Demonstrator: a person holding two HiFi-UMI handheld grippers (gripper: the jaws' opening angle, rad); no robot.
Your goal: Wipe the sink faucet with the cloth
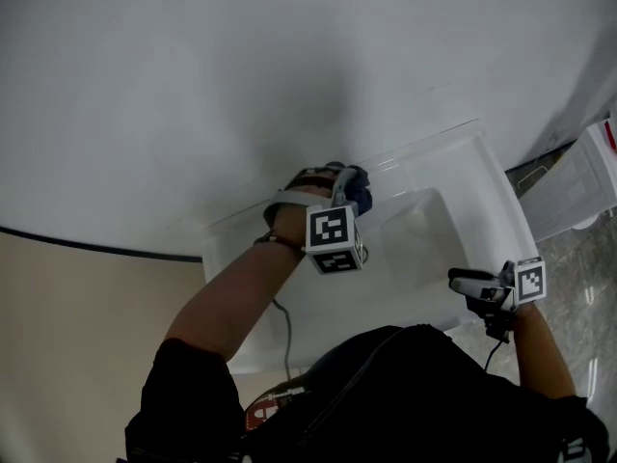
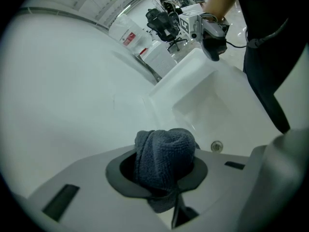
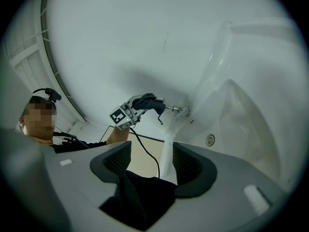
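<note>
L gripper [image 2: 164, 170]: closed on the cloth [image 2: 164, 153], pads pressed into it from both sides.
Cloth: dark grey-blue terry, wadded into a lump. It sat right btw the L jaws, bulged out past their tips, and a short tail hung below the pads.
Faucet [image 3: 176, 110]: small chrome stub at the back of the sink [image 1: 501, 177], seen best in the R gripper view.
Cloth vs faucet: the wad lay against the faucet's outer end and covered part of it. Bare chrome showed only btw the cloth and the sink's back. In the head view the faucet was mostly hidden under the L gripper and cloth.
L gripper pose: tilted down toward the sink's back rim, marker cube facing up at the head cam.
R gripper [image 3: 152, 166]: jaws apart, nothing gripped. Only the sink's front edge and dark clothing showed through the gap.
R gripper place: held level at the sink's front rim, right side, well apart from cloth and faucet.
Sink: white, rectangular basin, set against a plain white wall [image 1: 241, 75].
Round metal fitting [image 2: 217, 146]: on the basin's inner side, just below the faucet.
Cable [image 3: 145, 146]: dark, hung down from the L gripper.
</note>
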